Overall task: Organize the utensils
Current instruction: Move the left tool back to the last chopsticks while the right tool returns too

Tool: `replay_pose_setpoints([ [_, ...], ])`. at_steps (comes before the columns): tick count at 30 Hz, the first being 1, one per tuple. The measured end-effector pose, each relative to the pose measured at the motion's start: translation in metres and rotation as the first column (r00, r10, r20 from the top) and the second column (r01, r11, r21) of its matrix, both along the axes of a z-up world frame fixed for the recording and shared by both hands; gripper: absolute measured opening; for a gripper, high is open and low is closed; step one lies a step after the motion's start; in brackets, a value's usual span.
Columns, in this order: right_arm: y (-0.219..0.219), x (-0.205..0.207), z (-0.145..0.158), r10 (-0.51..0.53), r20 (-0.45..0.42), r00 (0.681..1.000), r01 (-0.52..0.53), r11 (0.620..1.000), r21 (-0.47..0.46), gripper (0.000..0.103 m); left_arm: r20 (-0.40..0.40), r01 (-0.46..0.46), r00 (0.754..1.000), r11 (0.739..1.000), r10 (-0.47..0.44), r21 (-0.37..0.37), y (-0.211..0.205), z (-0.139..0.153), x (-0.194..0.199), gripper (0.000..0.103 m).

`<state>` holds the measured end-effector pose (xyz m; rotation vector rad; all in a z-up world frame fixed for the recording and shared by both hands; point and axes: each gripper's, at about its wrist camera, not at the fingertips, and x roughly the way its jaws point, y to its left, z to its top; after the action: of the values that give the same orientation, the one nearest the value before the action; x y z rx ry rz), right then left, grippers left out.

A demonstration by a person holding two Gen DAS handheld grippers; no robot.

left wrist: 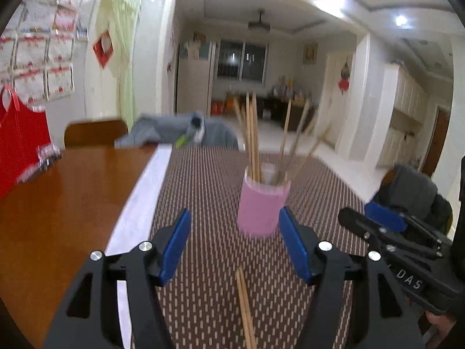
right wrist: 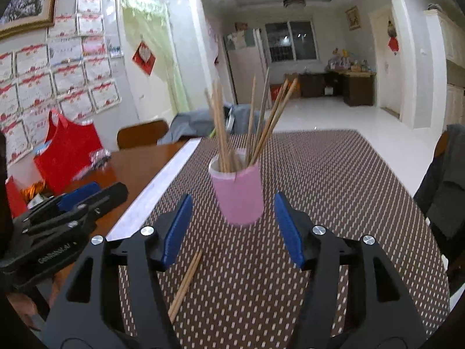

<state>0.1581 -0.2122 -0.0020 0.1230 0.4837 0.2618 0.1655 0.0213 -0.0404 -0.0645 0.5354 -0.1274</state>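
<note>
A pink cup [left wrist: 263,207] [right wrist: 239,195] stands upright on the brown dotted mat, holding several wooden chopsticks [left wrist: 252,133] [right wrist: 223,125] that fan out of its top. Two loose chopsticks [left wrist: 245,305] [right wrist: 186,282] lie side by side on the mat nearer to me. My left gripper [left wrist: 235,244] is open, its blue pads apart, with the loose pair on the mat below and between its fingers and the cup just beyond. My right gripper [right wrist: 232,226] is open too, nothing held, the cup just ahead of its tips and the loose pair to its lower left.
The mat [right wrist: 334,192] covers part of a wooden table [left wrist: 66,203]. Red bags [right wrist: 69,151] and small clutter sit at the table's left. Chairs draped with grey clothing [left wrist: 186,131] [right wrist: 453,174] stand at the far end and the right side.
</note>
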Motion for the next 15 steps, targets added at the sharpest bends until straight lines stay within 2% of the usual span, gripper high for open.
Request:
replay_pose_setpoints([
  [4,0.005,-0.006,-0.022,0.025,-0.089,0.996,-0.026,1.000,-0.016,0.062,-0.150,0.022,0.988,1.000,-0.023,-0.012,0.006,-0.030,0.000,0.063],
  [9,0.010,-0.006,-0.049,0.052,-0.201,0.978,-0.056,0.998,-0.016,0.064,-0.356,0.042,0.934,0.999,-0.033,0.017,0.008,-0.071,0.005,0.063],
  [15,0.015,-0.004,-0.069,0.073,-0.287,0.955,-0.080,0.997,-0.012,0.067,-0.479,0.055,0.877,0.998,-0.030,0.038,0.007,-0.102,0.008,0.063],
])
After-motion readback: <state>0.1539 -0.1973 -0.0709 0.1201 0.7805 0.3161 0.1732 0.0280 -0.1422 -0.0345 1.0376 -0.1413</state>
